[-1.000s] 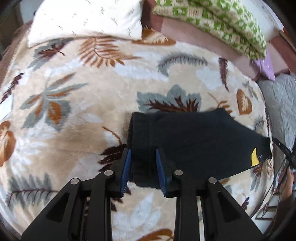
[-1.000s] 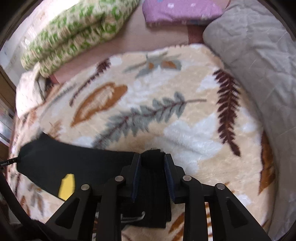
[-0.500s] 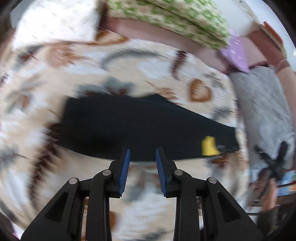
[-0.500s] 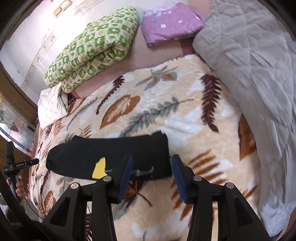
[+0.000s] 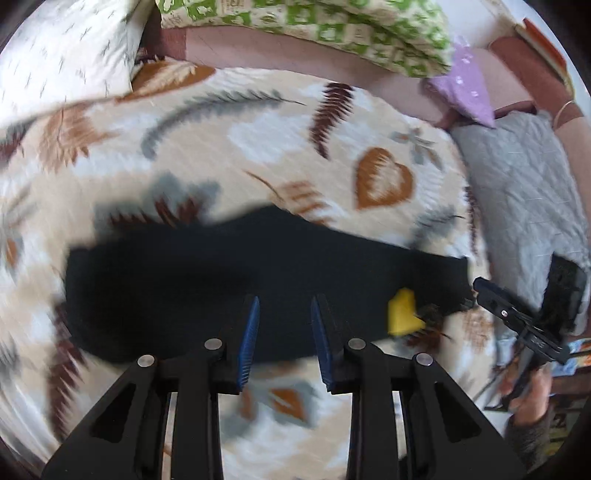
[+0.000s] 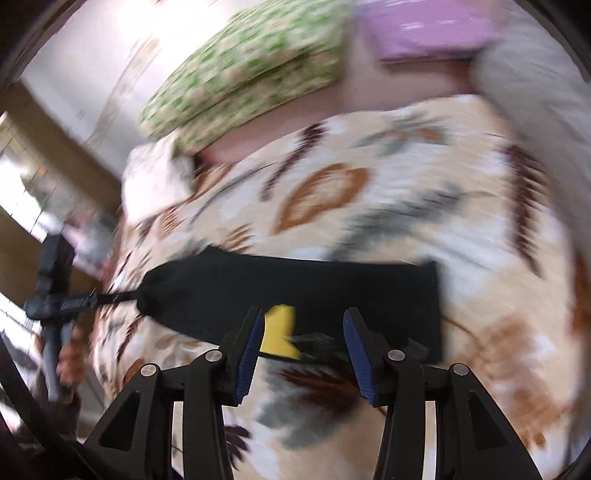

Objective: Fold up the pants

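Pants axis: the pants (image 5: pixel 221 280) ran as one long dark band across the leaf-print blanket (image 5: pixel 258 147), left to right in the left wrist view, long axis crosswise to the fingers of both tools
Pants ends: in the right wrist view the pants (image 6: pixel 332 291) showed a squared, straight-cut end at the right and a rounder, bunched end at the left
Pants look: black, flat, folded narrow, top edge slightly humped near the middle; blur hid any seams or finer detail
Yellow tag: a yellow tag (image 5: pixel 402 314) sat on the near edge, towards the right end; from the right wrist the same yellow tag (image 6: pixel 279 332) lay just beyond the fingertips
Pants place: lying on the blanket, near its front edge, well apart from the pillows and bedding at the back
Left gripper: the left gripper (image 5: pixel 284 317) hung over the near edge of the pants, blue pads parted by a modest gap, nothing between them
Right gripper: the right gripper (image 6: pixel 303 332) stood spread wider, above the tag end, gripping nothing
Background: green patterned quilt (image 5: pixel 332 26), white pillow (image 5: pixel 62 55), purple cloth (image 5: pixel 465 85) and grey quilted cover (image 5: pixel 524 184) ringed the far and right sides of the bed
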